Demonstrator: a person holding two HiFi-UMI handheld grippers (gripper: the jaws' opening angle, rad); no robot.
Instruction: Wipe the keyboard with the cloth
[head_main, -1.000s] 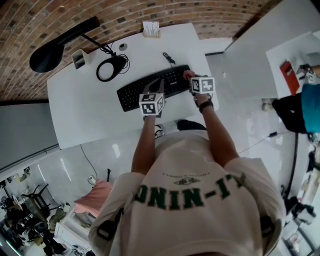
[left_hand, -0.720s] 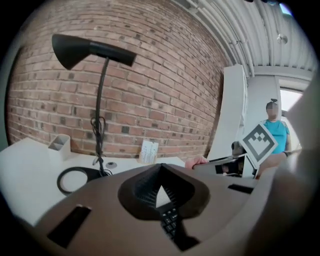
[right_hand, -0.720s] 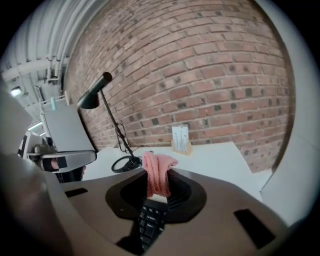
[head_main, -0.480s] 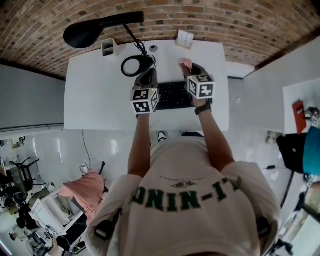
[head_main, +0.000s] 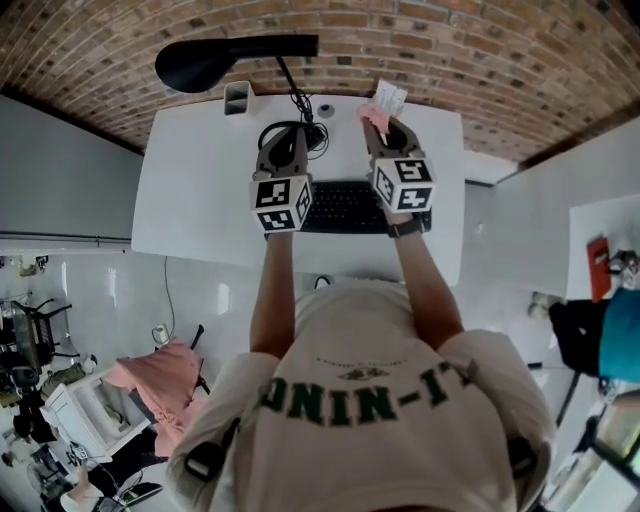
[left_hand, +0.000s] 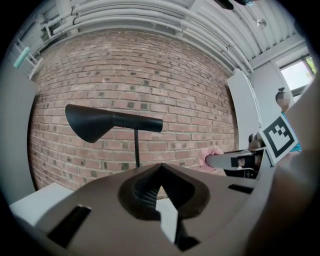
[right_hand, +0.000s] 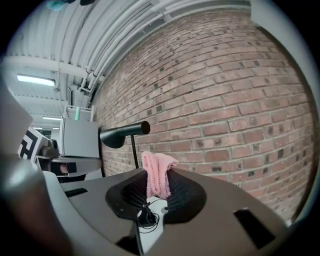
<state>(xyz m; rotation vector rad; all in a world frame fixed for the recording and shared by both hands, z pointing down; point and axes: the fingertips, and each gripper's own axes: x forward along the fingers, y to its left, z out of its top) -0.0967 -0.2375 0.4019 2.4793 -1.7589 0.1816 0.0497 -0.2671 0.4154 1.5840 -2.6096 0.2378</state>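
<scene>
Head view: one keyboard (head_main: 345, 208), one cloth (head_main: 373, 116) (right gripper (head_main: 383, 130))

A white rectangular counter (head_main: 190, 200) stands against a red brick wall (head_main: 480, 60). A black computer keyboard (head_main: 345, 207) lies at its near middle. My left tool (head_main: 283, 148) is above the keyboard's left end and my right tool (head_main: 380, 124) is above its right end, side by side. A pink knitted cloth (head_main: 371, 116) sits between the right tool's jaws. Behind the keyboard lies a coiled black cable (head_main: 314, 138). A black desk lamp (head_main: 215, 58) rises at the far edge with its head to the left. A white paper card (head_main: 391, 96) stands at the far edge to the right.
</scene>
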